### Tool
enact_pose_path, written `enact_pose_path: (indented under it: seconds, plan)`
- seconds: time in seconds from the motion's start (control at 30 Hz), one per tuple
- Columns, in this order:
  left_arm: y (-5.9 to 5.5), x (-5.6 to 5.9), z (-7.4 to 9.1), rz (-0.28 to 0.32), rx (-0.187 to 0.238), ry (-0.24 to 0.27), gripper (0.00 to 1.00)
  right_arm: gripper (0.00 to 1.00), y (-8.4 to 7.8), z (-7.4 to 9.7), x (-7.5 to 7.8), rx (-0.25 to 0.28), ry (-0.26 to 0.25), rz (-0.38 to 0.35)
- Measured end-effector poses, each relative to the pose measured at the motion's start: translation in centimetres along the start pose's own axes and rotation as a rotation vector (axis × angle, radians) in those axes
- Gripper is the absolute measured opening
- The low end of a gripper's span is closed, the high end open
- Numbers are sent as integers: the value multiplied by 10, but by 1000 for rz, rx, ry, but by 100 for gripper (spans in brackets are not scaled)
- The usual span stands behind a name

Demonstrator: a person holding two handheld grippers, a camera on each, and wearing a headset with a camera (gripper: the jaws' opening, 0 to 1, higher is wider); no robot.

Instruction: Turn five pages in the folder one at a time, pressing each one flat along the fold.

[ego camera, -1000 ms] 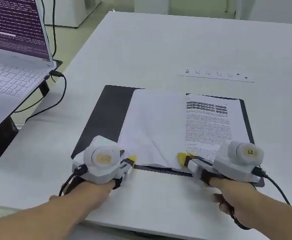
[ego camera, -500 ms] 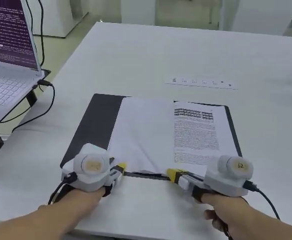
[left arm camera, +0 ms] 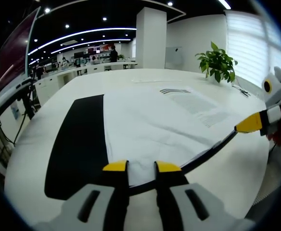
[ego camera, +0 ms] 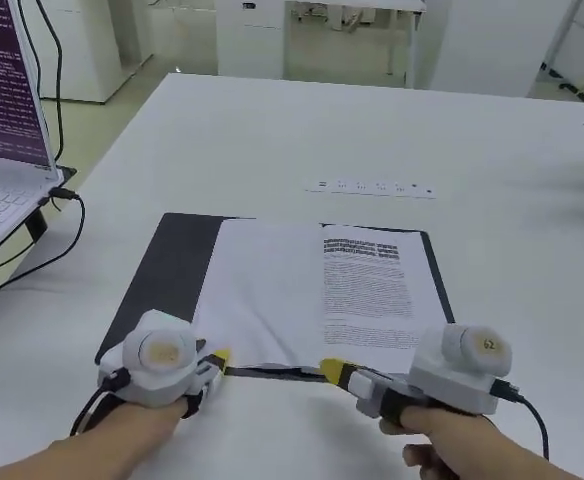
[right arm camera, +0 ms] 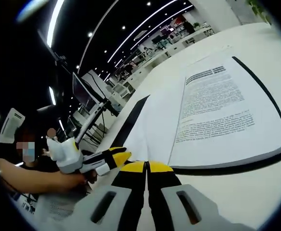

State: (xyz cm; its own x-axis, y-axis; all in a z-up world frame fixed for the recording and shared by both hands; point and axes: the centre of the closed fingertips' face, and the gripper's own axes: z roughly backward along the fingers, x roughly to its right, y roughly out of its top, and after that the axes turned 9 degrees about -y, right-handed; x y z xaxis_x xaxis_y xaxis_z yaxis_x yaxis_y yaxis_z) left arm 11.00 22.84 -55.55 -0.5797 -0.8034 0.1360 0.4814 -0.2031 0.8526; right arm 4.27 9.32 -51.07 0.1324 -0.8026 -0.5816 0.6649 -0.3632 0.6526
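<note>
Left hand-held gripper (left arm camera: pixel 141 167) rests at the near edge of the open folder (ego camera: pixel 160 275), jaws slightly parted and holding nothing. The folder lies flat on the white counter (ego camera: pixel 272 130); its blank page (ego camera: pixel 262 290) lies leftward, a little rumpled, beside the printed page (ego camera: pixel 367 285). Right hand-held gripper (right arm camera: pixel 146 167), jaws clenched together and empty, points at the fold's near end. Probably the pressing step: next, the closed tips should slide along the fold, away from the person, with light downward pressure

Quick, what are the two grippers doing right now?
Left gripper: slightly open, holding nothing.
Right gripper: shut, nothing visibly held.
</note>
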Motion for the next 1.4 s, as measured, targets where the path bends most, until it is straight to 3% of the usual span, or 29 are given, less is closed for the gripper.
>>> enact_pose_path:
  seconds: [0.23, 0.37, 0.47, 0.73, 1.0, 1.07, 1.1, 1.23, 1.4]
  plan:
    - [2, 2, -1, 35, -35, -14, 21, 0, 6, 9, 5, 36, -43, -30]
    - [-1, 13, 7, 91, -142, -62, 33, 0, 21, 19, 14, 78, -97, -49]
    - [0, 21, 20, 162, -167, -94, 39, 0, 32, 29, 25, 111, -145, -70]
    - [11, 20, 59, 197, -136, -110, 47, 0, 50, 64, 52, 155, -240, -68]
    - [31, 26, 87, 171, -92, -109, 58, 0, 55, 95, 80, 136, -346, 37]
    - [36, 28, 91, 165, -73, -110, 59, 0, 53, 100, 88, 119, -366, 25]
    - [38, 30, 93, 161, -66, -110, 61, 2, 52, 102, 90, 112, -368, 17]
    - [45, 33, 100, 167, -39, -108, 67, 33, 62, 108, 84, 137, -346, 22]
    - [51, 33, 107, 165, -21, -102, 69, 39, 67, 116, 81, 126, -358, 134]
